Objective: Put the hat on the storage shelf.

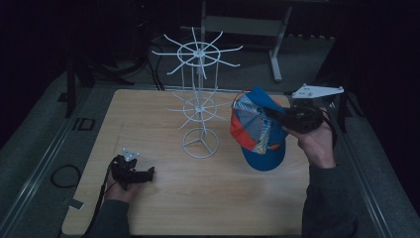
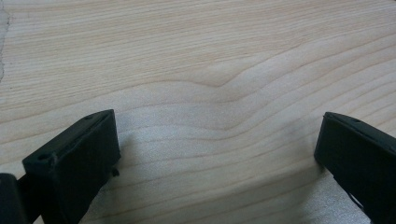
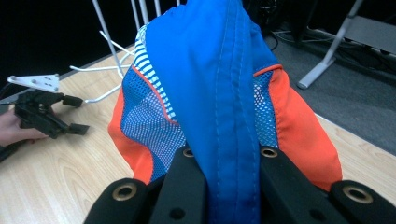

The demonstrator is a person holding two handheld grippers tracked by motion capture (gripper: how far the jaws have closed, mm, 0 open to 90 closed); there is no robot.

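Legible markings: one. Dark characters reading roughly "ID" stand on the grey surround (image 1: 83,124) just beside the left edge of the tabletop (image 1: 163,208), seen in the high view. Cap (image 1: 257,129): no readable lettering or logo.

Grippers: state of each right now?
Left gripper: open, nothing between the jaws, over the bare table.
Right gripper: shut on the cap, lifted off the table.

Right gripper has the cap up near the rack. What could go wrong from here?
1. The right gripper pinches only a narrow fold of the blue and orange mesh cap, so the fabric may slip out.
2. The hanging cap sits close to the white wire hook rack; a swing could snag a prong or tip the rack.
3. The left gripper rests open, too far to steady the rack.
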